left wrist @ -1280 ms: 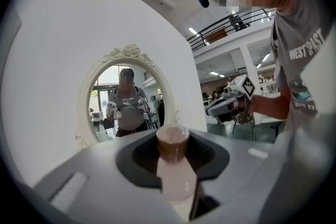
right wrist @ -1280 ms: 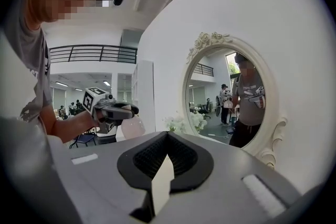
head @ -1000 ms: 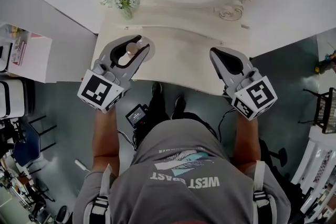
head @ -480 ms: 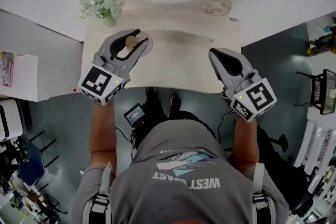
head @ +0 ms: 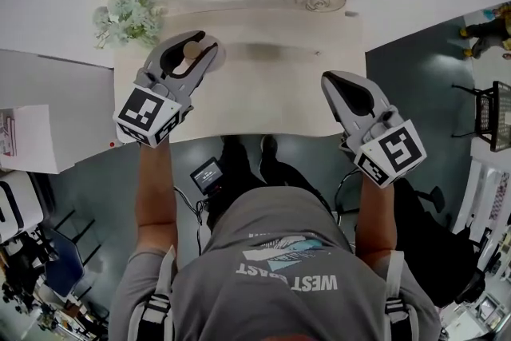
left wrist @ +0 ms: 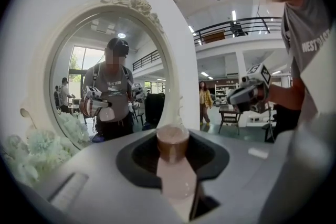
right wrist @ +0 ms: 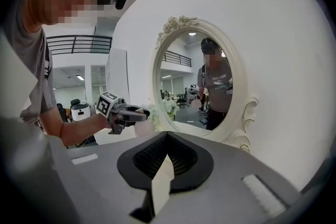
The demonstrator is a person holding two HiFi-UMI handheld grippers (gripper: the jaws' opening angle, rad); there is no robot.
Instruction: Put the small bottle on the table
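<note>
Bottle (left wrist: pixel 175 176), pale pink with brown cap, sits gripped in left tongs (head: pixel 206 41); right tongs (head: pixel 329 79) closed.

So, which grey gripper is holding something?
The left gripper: its jaws clamp a small pale bottle with a brown cap. The right gripper is shut, empty.

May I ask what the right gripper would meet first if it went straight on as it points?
Probably the mirror's white frame: the right gripper aims at its lower edge. Depth is unclear; the tabletop might come first.
</note>
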